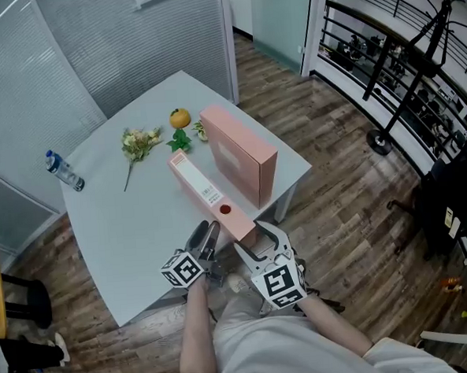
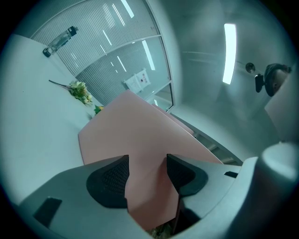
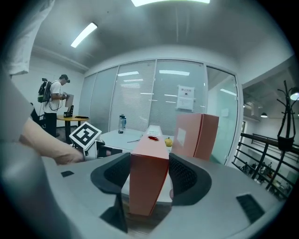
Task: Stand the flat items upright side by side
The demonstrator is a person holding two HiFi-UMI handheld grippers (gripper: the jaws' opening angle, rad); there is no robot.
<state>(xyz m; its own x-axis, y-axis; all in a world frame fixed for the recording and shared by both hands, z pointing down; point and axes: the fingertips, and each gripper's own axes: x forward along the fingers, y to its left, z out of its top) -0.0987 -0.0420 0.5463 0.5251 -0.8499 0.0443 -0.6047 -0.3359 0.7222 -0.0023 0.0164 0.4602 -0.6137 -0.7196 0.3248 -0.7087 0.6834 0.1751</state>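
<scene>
Head view: left gripper (image 1: 209, 237) and right gripper (image 1: 260, 234) each clamp the flat box's (image 1: 195, 180) near end, beside the upright box (image 1: 239, 154).

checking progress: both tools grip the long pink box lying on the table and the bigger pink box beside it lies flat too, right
No: the bigger pink box stands upright, as the head view shows. The rest holds: the left tool and the right tool both grip the long pink box lying on the table.
</scene>
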